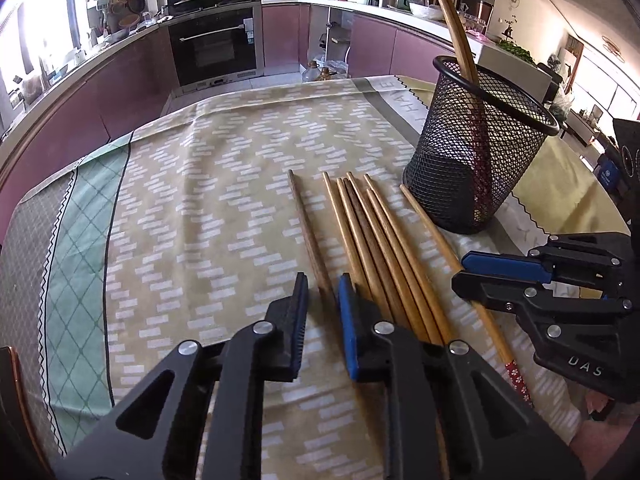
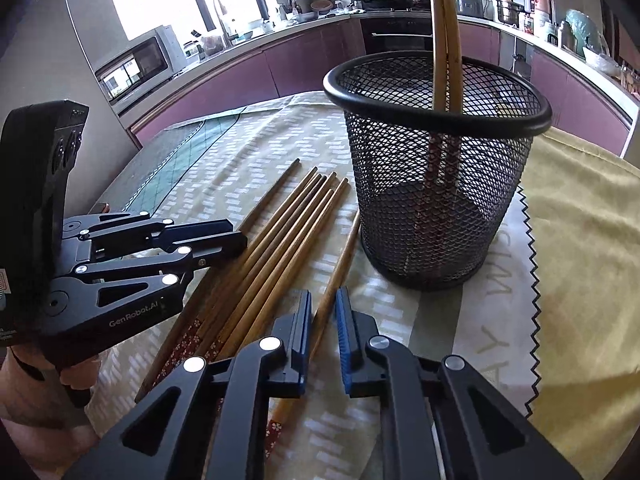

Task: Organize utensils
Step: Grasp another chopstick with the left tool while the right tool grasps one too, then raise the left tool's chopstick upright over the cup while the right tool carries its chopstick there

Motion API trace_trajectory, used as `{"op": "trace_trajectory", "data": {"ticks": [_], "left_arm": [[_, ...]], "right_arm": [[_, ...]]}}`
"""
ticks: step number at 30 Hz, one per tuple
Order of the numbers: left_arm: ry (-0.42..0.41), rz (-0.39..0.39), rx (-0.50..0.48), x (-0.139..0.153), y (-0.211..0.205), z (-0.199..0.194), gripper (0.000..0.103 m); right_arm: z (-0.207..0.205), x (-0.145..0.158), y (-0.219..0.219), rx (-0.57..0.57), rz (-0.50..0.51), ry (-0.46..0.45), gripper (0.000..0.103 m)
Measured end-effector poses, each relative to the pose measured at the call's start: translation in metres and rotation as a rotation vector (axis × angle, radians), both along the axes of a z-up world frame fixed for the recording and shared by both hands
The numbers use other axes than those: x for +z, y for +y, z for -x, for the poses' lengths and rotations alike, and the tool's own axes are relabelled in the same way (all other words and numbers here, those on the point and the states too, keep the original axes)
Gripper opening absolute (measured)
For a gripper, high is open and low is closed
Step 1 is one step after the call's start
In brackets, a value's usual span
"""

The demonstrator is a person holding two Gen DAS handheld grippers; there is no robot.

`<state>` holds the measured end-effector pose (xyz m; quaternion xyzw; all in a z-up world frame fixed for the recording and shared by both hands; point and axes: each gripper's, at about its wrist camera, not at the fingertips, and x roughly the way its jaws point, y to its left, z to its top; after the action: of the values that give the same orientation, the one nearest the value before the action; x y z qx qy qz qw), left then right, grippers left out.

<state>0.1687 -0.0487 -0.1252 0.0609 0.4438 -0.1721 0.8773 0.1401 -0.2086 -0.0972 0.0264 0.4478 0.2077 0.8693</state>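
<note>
Left wrist view: the left gripper (image 1: 323,280) sits at 6 o'clock, angled down at the tablecloth (image 1: 200,200). Its jaws are clenched on a dark chopstick (image 1: 306,224), which runs away from the pads toward 12 o'clock and lies by itself. Just to the 3 o'clock side of it lies a bundle of chopsticks (image 1: 372,232), side by side and touching, tips pointing toward 12 o'clock. Past the bundle, a little apart, lies a pale chopstick (image 1: 428,224) with a red flowered end. The right gripper (image 1: 460,270) comes in from 3 o'clock and grasps this pale chopstick partway along it. A black mesh cup (image 1: 440,168) stands upright at 2 o'clock, near the pale chopstick's tip. Two long chopsticks (image 1: 452,28) stand in it and lean against the rim.

Right wrist view: the right gripper (image 2: 324,300) is at 6 o'clock, its pads drawn in on the pale chopstick (image 2: 344,256), whose tip lies just beside the base of the mesh cup (image 2: 440,200) at 1 o'clock. The bundle (image 2: 288,232) lies toward 9 o'clock from it, and the dark chopstick (image 2: 276,184) lies beyond that. The left gripper (image 2: 236,232) reaches in from 9 o'clock, fingers close together over the dark chopstick. A hand (image 2: 24,400) holds its handle at 8 o'clock. The two long chopsticks (image 2: 440,40) rise from the cup toward 12 o'clock.
</note>
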Motion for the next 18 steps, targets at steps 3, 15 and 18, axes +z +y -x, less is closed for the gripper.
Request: {"op": "trace_trajectory", "data": {"ticks": [3, 15, 18], "left_arm": [[0.002, 0.013, 0.013, -0.001, 0.000, 0.001, 0.011], [0.004, 0.072, 0.038, 0.008, 0.012, 0.012, 0.008], [-0.013, 0.089, 0.026, 0.017, 0.015, 0.018, 0.008]], "right_arm": [[0.000, 0.000, -0.003, -0.003, -0.019, 0.006, 0.008], [0.014, 0.005, -0.016, 0.022, -0.068, -0.008, 0.006], [0.019, 0.013, -0.017, 0.034, -0.080, -0.031, 0.006]]}}
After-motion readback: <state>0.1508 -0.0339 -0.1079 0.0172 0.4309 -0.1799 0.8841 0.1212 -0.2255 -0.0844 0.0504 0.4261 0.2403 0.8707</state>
